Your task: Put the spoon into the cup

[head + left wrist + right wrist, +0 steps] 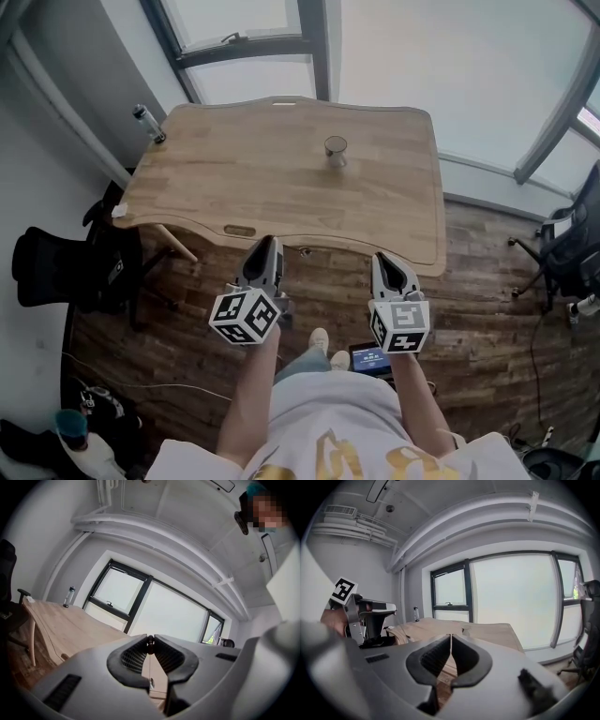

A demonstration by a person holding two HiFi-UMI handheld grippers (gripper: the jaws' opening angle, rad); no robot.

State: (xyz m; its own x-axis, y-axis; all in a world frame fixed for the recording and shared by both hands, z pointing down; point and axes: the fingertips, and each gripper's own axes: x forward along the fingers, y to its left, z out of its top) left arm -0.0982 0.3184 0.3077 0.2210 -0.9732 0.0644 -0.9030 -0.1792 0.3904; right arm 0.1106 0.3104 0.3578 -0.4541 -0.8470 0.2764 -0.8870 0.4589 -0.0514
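L jaws: left gripper [151, 638] pressed tight together. A tiny dark bit [150, 644] sits at the tips, too small to tell what.
R jaws: right gripper [450, 637] closed, nothing in it.
Both: side by side, by the near edge of the wood surface [262, 178].
Cup: cup [336, 150] stands upright on the surface, well away from both.
Bottle: bottle [148, 124] at far left corner.

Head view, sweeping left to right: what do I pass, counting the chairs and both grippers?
Black chair → bottle → left gripper → cup → right gripper → second chair.
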